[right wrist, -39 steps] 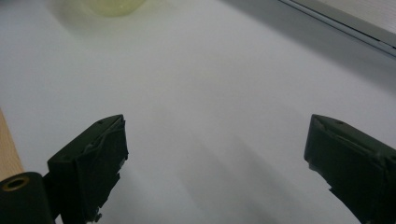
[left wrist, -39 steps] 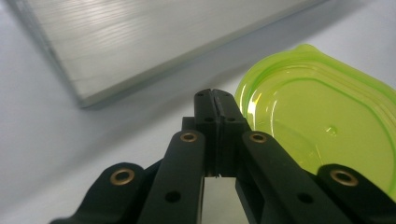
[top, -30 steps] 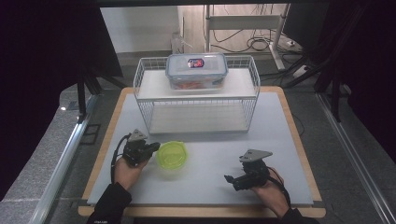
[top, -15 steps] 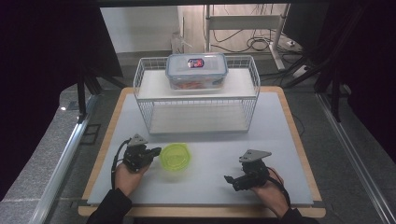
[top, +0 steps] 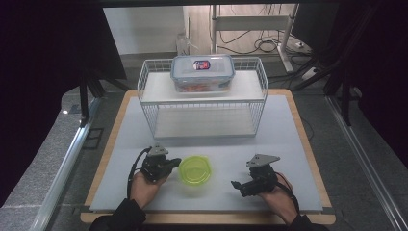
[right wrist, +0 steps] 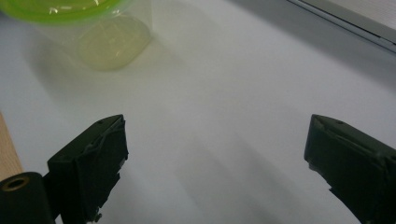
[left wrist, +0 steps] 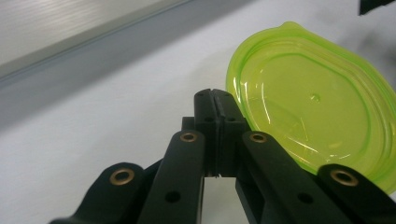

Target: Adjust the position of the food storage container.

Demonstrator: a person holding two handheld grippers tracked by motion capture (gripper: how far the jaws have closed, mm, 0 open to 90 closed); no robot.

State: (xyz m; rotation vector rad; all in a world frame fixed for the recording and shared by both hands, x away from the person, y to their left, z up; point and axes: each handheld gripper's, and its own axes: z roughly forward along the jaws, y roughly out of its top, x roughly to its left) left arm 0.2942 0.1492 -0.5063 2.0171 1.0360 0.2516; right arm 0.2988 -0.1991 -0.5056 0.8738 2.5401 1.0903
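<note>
A small clear container with a lime-green lid [top: 196,169] stands on the white mat near the front, between my two grippers. My left gripper [top: 174,162] lies low at its left side, jaws pressed together with nothing between them. In the left gripper view the shut tips [left wrist: 215,95] sit right against the green lid's [left wrist: 317,107] rim. My right gripper [top: 236,185] rests to the container's right, pointing toward it with a gap between. Its jaws [right wrist: 215,158] stand wide apart over bare mat, and the container [right wrist: 100,28] shows at the upper left.
A white wire rack [top: 149,91] stands at the back of the mat, with a clear box with a blue-rimmed lid [top: 202,72] on its top shelf. Its lower shelf holds nothing. The wooden board's edge [top: 308,144] frames the mat.
My left gripper has slid to the right and a little toward the front, and the green-lidded container has shifted the same way beside it. The right gripper has stayed put.
</note>
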